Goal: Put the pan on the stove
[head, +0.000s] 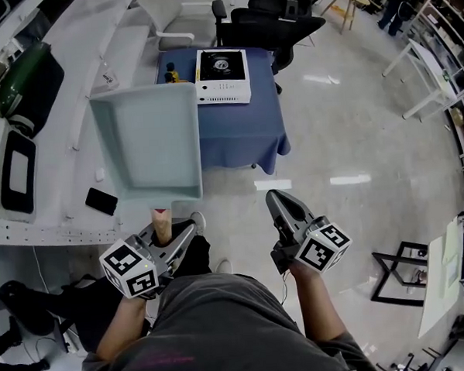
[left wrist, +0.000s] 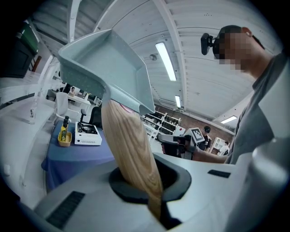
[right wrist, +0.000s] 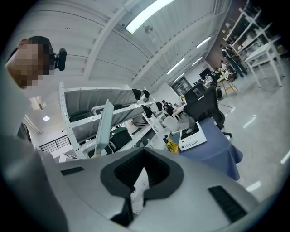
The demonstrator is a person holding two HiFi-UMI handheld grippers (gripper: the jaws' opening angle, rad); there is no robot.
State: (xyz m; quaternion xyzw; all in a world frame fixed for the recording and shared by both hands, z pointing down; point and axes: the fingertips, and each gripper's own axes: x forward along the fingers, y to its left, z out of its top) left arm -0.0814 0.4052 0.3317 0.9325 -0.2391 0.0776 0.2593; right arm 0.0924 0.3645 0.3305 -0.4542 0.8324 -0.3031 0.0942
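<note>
head view: my left claw is clamped on the wooden handle of the pale green square pan. the pan is held in the air, well short of the stove on the blue-draped bench. my right claw is also well short of the stove.

left gripper view: the jaws pinch the handle, and the pan rises above, nearer than the stove.

right gripper view: the jaws are closed together with nothing between them, stove far ahead.
</note>
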